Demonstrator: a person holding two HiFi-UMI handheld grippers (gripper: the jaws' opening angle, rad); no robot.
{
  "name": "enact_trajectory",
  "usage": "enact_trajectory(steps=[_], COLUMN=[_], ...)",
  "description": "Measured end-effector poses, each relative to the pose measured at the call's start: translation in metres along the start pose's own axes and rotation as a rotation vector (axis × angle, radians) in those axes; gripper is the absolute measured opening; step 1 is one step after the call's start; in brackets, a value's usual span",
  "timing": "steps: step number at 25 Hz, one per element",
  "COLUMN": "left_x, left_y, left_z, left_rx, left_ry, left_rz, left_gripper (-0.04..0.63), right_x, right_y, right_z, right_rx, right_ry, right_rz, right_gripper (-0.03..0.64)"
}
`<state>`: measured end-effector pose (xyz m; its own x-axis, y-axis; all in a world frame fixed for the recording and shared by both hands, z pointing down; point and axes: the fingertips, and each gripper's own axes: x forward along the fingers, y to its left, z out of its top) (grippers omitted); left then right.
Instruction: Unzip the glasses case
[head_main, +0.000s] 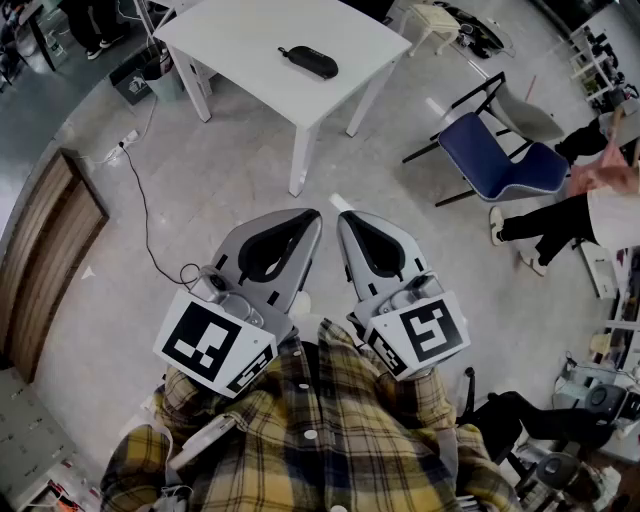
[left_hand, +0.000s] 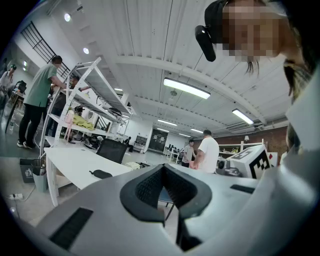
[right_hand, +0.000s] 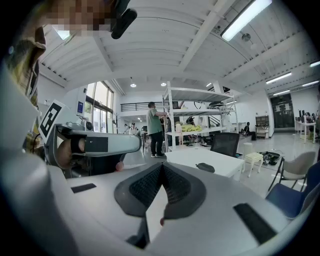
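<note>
White table (head_main: 250, 40): one, standing well ahead of the person across bare floor. One blue chair (head_main: 500, 160) off to its right.

Grippers: two, held close to the chest, tips side by side and toed in. Left gripper (head_main: 308, 218), jaws closed together, nothing between them. Right gripper (head_main: 348, 218), likewise closed and empty.

Glasses case (head_main: 308, 62): one, black, lying flat on the table's far half, well apart from both tools. Its long axis runs crosswise to the person's forward line, slightly slanted. It sits straight ahead; neither gripper is clearly nearer, though the left tip looks a shade more in line.
</note>
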<state>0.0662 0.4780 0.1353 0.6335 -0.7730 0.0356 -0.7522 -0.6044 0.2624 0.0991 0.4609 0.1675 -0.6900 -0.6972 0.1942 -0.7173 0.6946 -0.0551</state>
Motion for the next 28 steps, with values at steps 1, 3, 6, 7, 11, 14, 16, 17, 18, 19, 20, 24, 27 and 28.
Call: enact_trajectory(steps=[1, 3, 6, 7, 11, 14, 16, 17, 18, 19, 20, 24, 27, 28], left_x=[0.001, 0.002, 0.004, 0.005, 0.006, 0.006, 0.006, 0.006, 0.006, 0.006, 0.005, 0.005, 0.007, 0.008], left_y=[0.000, -0.001, -0.002, -0.003, -0.008, -0.011, -0.011, -0.009, -0.007, -0.005, -0.002, 0.015, 0.038, 0.047], left_z=[0.000, 0.000, -0.001, -0.001, -0.005, -0.010, -0.013, -0.013, -0.013, -0.012, -0.012, -0.014, -0.013, -0.011], left_rx=[0.000, -0.001, -0.002, -0.002, -0.003, 0.000, 0.000, -0.003, -0.006, -0.011, -0.014, -0.017, -0.017, -0.016], left_ry=[0.000, 0.000, 0.002, 0.002, -0.001, 0.002, 0.003, 0.003, 0.002, 0.002, 0.001, 0.000, -0.001, 0.001], left_rz=[0.000, 0.001, 0.008, 0.012, 0.026, 0.043, 0.052, 0.057, 0.061, 0.066, 0.070, 0.073, 0.066, 0.063], left_gripper=[0.008, 0.008, 0.008, 0.008, 0.008, 0.008, 0.008, 0.008, 0.008, 0.008, 0.008, 0.008, 0.008, 0.008], right_x=[-0.001, -0.002, -0.004, -0.005, -0.011, -0.013, -0.013, -0.012, -0.010, -0.008, -0.005, 0.012, 0.034, 0.043], right_y=[-0.001, -0.002, -0.005, -0.007, -0.010, -0.012, -0.013, -0.014, -0.015, -0.015, -0.014, -0.010, -0.010, -0.010], right_z=[0.000, -0.001, -0.001, -0.001, -0.006, -0.013, -0.016, -0.017, -0.017, -0.017, -0.017, -0.021, -0.020, -0.019], right_rx=[-0.001, -0.001, 0.004, 0.007, 0.026, 0.029, 0.033, 0.034, 0.035, 0.036, 0.038, 0.037, 0.033, 0.031], right_ry=[0.001, 0.003, 0.000, -0.001, 0.003, 0.006, 0.009, 0.013, 0.016, 0.019, 0.022, 0.028, 0.030, 0.032], right_rz=[-0.001, -0.002, 0.000, 0.003, 0.019, 0.031, 0.037, 0.039, 0.040, 0.043, 0.047, 0.058, 0.052, 0.047], right_gripper=[-0.002, -0.002, -0.002, -0.002, -0.002, -0.002, -0.002, -0.002, -0.002, -0.002, -0.002, -0.002, -0.002, -0.002])
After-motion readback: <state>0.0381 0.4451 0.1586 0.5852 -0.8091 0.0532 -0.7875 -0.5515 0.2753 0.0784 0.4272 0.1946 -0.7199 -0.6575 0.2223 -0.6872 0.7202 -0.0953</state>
